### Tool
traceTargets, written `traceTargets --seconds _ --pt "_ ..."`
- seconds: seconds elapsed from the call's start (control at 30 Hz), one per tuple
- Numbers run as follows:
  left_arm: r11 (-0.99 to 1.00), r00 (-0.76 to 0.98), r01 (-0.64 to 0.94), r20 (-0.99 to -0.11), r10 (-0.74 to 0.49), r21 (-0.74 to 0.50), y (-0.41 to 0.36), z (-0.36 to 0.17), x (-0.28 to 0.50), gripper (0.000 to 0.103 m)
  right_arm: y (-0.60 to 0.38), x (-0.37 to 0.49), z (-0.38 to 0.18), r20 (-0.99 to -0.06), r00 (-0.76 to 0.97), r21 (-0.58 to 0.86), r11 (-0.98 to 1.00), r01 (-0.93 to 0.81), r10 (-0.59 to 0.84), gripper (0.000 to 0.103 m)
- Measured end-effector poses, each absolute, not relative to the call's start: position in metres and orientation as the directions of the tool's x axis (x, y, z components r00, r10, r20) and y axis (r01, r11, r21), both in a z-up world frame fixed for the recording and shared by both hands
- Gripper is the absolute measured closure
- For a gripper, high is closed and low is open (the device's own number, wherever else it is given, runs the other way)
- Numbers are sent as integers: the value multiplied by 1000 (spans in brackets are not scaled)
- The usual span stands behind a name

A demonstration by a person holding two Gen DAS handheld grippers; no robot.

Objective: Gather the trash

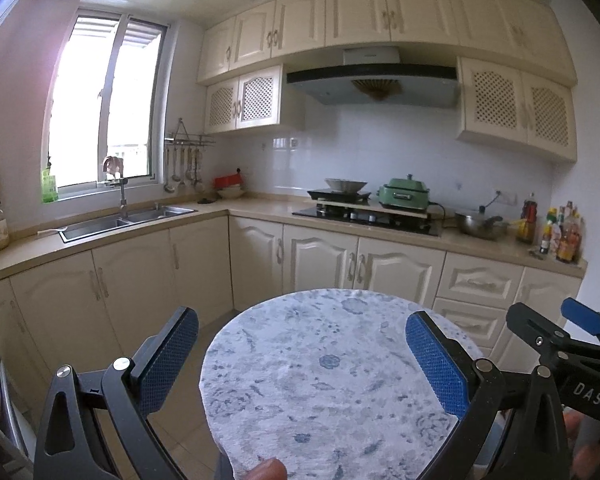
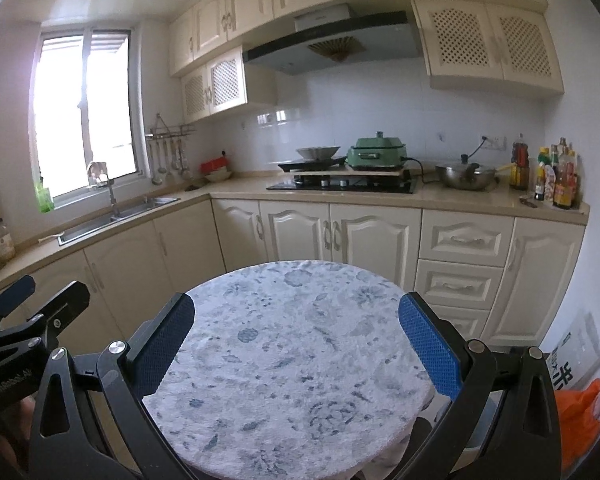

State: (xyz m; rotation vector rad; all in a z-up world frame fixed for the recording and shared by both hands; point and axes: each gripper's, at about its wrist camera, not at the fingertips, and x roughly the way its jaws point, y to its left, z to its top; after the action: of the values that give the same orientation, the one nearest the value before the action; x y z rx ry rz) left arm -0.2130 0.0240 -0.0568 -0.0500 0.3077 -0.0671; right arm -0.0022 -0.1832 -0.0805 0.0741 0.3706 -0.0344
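Observation:
My left gripper (image 1: 300, 360) is open and empty above a small round table with a white-and-blue patterned cloth (image 1: 324, 380). My right gripper (image 2: 296, 348) is open and empty above the same table (image 2: 292, 352). The right gripper also shows at the right edge of the left wrist view (image 1: 560, 340); the left gripper shows at the left edge of the right wrist view (image 2: 28, 312). No trash shows on the tabletop. An orange plastic bag (image 2: 580, 420) lies on the floor at the right, beside a white package with print (image 2: 580, 360).
Cream kitchen cabinets (image 1: 320, 260) run in an L behind the table. A steel sink (image 1: 128, 220) sits below the window. The hob holds a wok and a green cooker (image 1: 404, 194). A steel pot (image 2: 466, 176) and several sauce bottles (image 2: 556, 176) stand at the right.

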Motion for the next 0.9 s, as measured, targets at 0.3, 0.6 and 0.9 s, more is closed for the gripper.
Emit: traceTargets --seconds 0.3,0.6,0.9 --pt "996 950 59 -302 -74 -60 17 -63 -214 1 -184 -4 -80 -360 933 66 997 47 -20 0" --pt "997 953 59 -295 -72 -53 14 -69 -212 1 -181 -5 -81 -357 934 65 997 41 -15 0" --pt "996 952 63 -296 -81 -70 6 -74 -214 1 -179 -4 -82 -362 932 59 997 42 -17 0"
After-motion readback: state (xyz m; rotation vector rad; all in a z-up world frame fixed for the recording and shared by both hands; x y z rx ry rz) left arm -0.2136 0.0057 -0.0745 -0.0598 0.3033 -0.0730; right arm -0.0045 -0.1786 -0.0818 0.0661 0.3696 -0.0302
